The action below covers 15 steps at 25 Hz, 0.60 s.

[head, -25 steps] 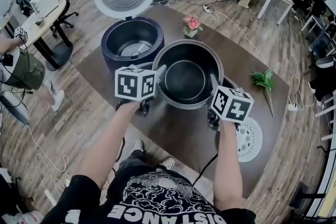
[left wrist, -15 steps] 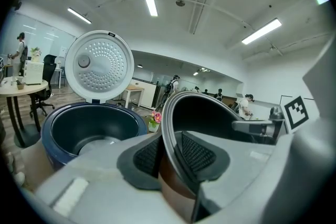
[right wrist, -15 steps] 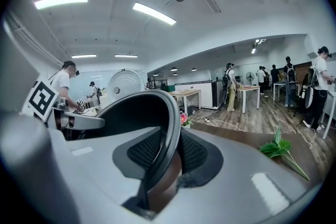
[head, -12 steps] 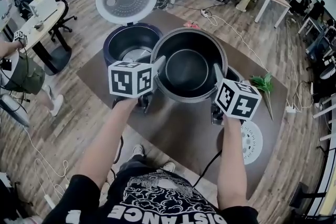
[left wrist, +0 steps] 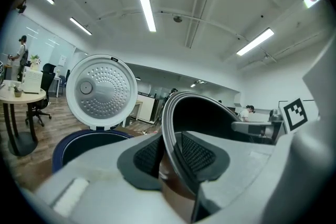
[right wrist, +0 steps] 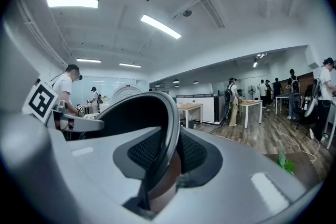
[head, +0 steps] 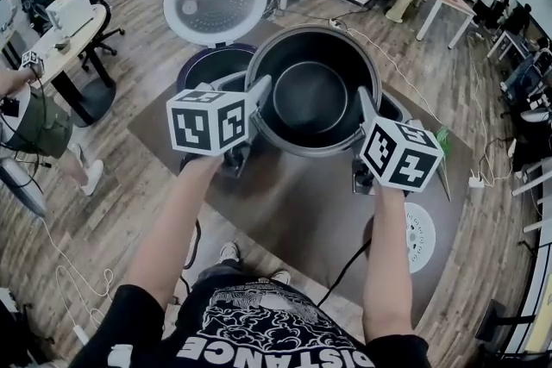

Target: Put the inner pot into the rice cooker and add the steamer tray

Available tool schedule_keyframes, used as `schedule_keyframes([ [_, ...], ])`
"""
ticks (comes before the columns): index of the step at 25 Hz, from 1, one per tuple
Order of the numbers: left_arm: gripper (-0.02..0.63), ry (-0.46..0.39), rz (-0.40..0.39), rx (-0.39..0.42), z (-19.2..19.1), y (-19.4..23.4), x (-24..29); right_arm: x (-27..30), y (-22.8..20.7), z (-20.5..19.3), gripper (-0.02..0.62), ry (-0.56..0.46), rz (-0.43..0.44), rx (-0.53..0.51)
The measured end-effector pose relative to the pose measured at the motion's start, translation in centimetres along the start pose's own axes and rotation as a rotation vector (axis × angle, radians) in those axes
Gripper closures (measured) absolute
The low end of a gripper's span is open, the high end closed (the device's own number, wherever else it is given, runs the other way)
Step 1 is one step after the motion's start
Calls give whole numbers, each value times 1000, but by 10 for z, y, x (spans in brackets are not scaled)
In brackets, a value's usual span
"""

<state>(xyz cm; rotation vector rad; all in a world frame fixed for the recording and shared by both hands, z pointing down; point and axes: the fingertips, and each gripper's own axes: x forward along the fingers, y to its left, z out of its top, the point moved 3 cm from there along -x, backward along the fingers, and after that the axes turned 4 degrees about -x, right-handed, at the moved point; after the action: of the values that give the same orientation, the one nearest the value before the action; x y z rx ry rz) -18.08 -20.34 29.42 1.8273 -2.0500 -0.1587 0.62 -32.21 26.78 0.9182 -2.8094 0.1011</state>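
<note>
Setting: dark brown table (head: 293,211) on a wood floor in an open office, with desks and people further back.
Inner pot: inner pot (head: 312,99) is held up off the table between the two grippers, mouth up, just right of the rice cooker (head: 207,65).
Left gripper: left gripper (left wrist: 169,155) is clamped on the pot's left rim, one pad inside the wall and one outside.
Right gripper: right gripper (right wrist: 163,157) is clamped on the opposite rim in the same way.
Rice cooker: dark blue body, white lid (head: 216,0) standing open behind it.
Steamer tray: white perforated steamer tray (head: 420,237) lies flat on the table, near the right edge, apart from both grippers.
Count: one pot, one cooker, one tray, two grippers.
Hidden: the pot covers the cooker's right side in the head view. The right forearm cuts off the tray's left edge. A green sprig (right wrist: 286,164) is mostly behind the right gripper's marker cube.
</note>
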Motion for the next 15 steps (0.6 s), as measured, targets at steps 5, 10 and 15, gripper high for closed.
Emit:
schedule_keyframes([
  [5,489,-27,7,6,19,14,-9,10,16,16,508,-25,14,-8],
  [10,489,-54,29,5,36,37,-20,30,39,30,506,-43,43,-22],
  [15,489,-74,65,-7,48,67,-31,55,65,38,508,-43,85,-32],
])
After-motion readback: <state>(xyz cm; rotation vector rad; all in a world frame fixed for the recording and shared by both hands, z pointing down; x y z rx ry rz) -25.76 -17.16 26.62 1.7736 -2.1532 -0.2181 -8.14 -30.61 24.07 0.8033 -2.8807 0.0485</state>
